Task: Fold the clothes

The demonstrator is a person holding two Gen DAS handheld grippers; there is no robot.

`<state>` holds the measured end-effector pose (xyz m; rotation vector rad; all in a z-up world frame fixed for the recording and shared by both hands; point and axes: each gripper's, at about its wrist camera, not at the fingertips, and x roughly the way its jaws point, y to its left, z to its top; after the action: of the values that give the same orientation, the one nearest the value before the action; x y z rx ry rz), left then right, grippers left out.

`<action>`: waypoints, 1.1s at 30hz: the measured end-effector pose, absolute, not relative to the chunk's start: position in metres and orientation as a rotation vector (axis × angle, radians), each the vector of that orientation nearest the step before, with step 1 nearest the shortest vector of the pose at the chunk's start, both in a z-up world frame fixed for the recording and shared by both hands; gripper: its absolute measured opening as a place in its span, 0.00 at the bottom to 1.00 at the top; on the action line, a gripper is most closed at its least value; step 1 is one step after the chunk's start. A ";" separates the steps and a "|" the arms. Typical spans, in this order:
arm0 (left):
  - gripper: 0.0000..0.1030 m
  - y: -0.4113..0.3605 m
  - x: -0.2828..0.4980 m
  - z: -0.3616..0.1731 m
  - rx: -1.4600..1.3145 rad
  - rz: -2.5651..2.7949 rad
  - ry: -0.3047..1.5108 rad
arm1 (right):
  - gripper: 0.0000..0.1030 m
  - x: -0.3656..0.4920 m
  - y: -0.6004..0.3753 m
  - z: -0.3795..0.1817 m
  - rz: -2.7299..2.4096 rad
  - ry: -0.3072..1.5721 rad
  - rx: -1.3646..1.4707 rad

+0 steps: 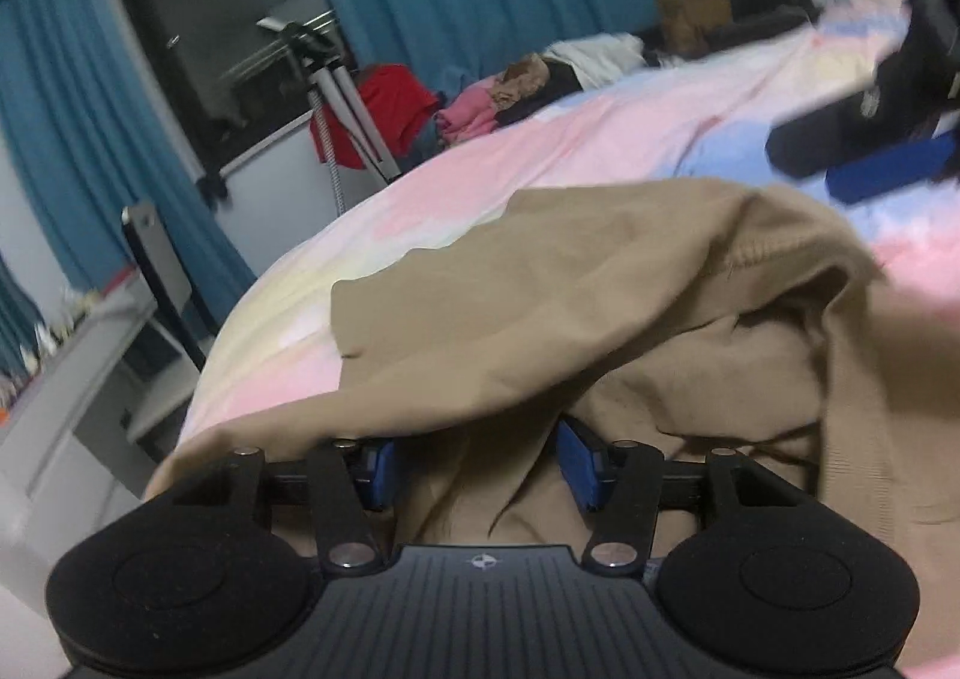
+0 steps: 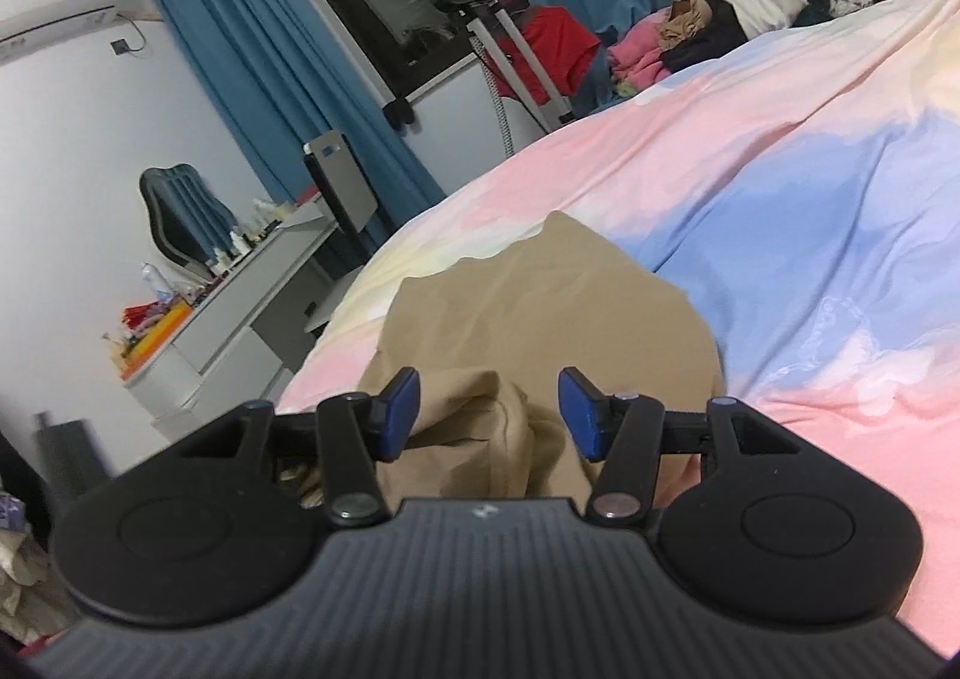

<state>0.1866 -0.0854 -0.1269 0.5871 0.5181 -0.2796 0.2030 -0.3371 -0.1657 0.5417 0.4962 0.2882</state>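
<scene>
The tan garment (image 1: 600, 307) is lying bunched on the pastel bedspread (image 1: 600, 138), near the bed's close edge. The left gripper (image 1: 474, 469) is sitting low with a fold of the cloth draping over its blue pads (image 1: 576, 463) — jaws standing apart, cloth lying between them but not being pinched. The right gripper (image 2: 489, 415) is hovering over the same garment (image 2: 540, 289), jaws likewise parted — gripping nothing. A heap of other clothes (image 2: 708, 30) is resting at the far side of the bed.
</scene>
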 end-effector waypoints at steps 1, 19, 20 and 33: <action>0.54 -0.088 0.192 -0.134 0.609 -0.285 0.523 | 0.53 0.203 -0.337 -0.166 0.295 0.497 0.547; 0.02 -0.042 0.124 -0.052 0.340 -0.443 0.436 | 0.53 0.201 -0.324 -0.164 0.273 0.465 0.447; 0.01 -0.036 0.113 -0.042 0.301 -0.468 0.424 | 0.54 0.199 -0.323 -0.162 0.277 0.457 0.442; 0.00 0.021 0.082 0.005 -0.041 -0.525 0.298 | 0.65 0.143 -0.293 -0.124 0.511 0.241 0.317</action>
<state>0.0824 0.0208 0.0052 -0.0414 0.2981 -0.5245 0.1425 -0.2932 -0.1244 0.3172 0.2415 0.5107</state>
